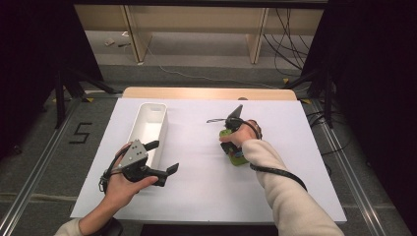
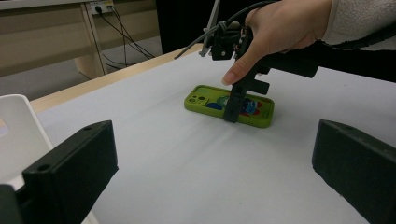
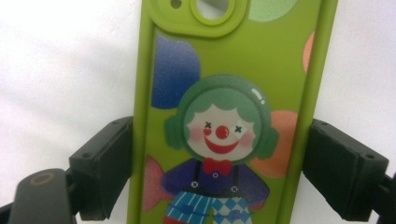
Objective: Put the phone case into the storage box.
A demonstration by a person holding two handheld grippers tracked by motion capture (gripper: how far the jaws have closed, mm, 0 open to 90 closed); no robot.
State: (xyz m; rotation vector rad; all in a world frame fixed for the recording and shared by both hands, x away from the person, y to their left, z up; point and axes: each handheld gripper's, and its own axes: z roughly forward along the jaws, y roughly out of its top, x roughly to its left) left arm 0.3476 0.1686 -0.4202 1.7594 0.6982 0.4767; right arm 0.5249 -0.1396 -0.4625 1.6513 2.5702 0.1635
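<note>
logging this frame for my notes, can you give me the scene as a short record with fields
surface: white table top
item in hand: green phone case, clown picture facing up, lying flat
right gripper: jaws on either long side of the phone case, at its edges; full grip cannot be told
left gripper: open, holding nothing, above the table
bin: white bin, beside the left gripper
phone case in bin: no

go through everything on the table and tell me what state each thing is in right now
phone case: flat on the table, clown picture up, between the right jaws.
right gripper: jaws against the case's long edges, closed on it.
left gripper: open, holding nothing, beside the bin.
white bin: upright, looks empty.
</note>
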